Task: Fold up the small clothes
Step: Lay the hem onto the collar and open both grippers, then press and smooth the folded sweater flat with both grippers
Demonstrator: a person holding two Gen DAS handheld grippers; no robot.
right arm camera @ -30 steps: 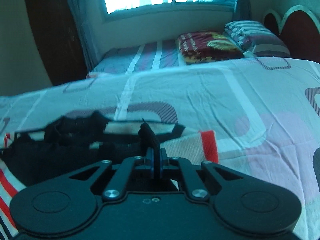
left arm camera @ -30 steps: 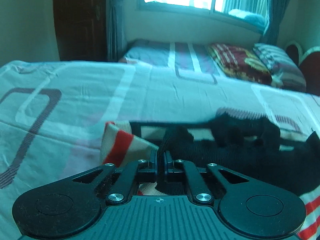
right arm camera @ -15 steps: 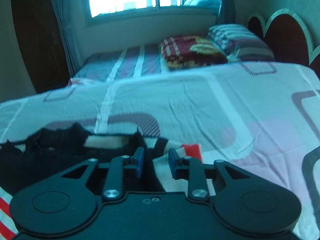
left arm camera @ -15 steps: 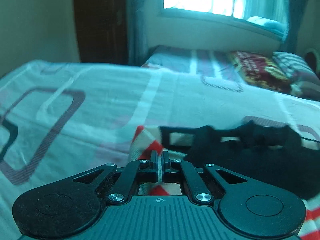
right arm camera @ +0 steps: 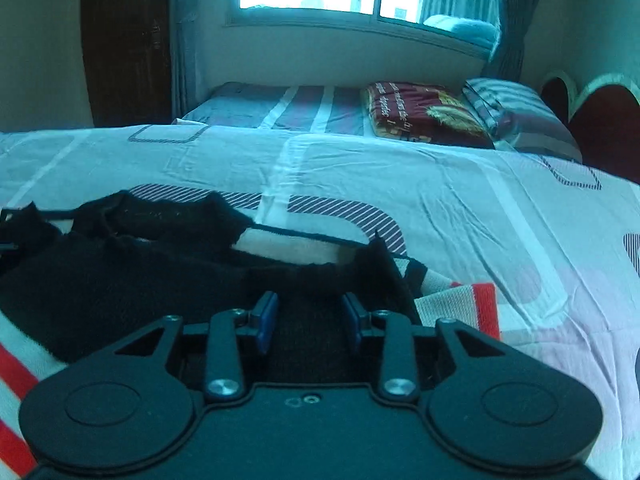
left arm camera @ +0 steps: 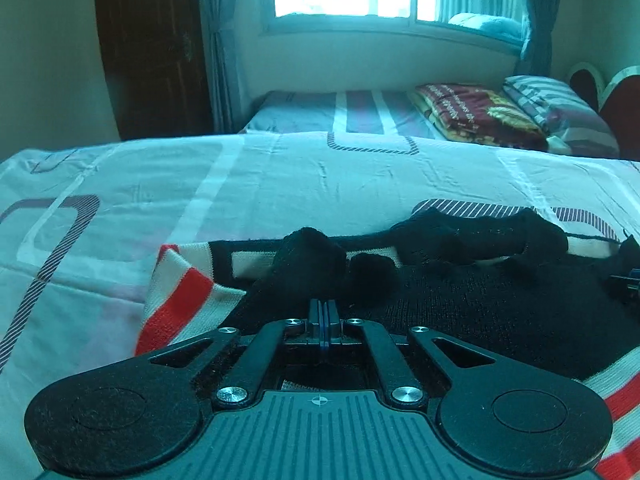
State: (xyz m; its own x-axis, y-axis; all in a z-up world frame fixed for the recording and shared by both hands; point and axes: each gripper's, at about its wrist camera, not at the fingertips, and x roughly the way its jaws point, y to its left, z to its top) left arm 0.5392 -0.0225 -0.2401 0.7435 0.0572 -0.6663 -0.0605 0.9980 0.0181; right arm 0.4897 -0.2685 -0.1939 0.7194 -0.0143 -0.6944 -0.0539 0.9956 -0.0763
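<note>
Here, bed [left arm camera: 320, 184] with a patterned sheet fills both views; a second bed [right arm camera: 280, 108] sits behind, under the window. On the near sheet lies the garment [left arm camera: 500, 312]: black knit over cream with red stripes, its far edge bunched into lumps.

Right gripper [right arm camera: 308, 322] stands spread, nothing between the fingers, black knit just below and ahead. Left gripper [left arm camera: 324, 316] is pressed together; whether it pinches a fold of knit or merely rests on it, cannot tell.

Risks, as judgement:
- One side free, the other perhaps held: pulling from the left alone would skew the fold.
- Bunched far edge may get trapped inside, leaving a lumpy fold.
- Loose knit may snag on a finger when the left lets go.
</note>
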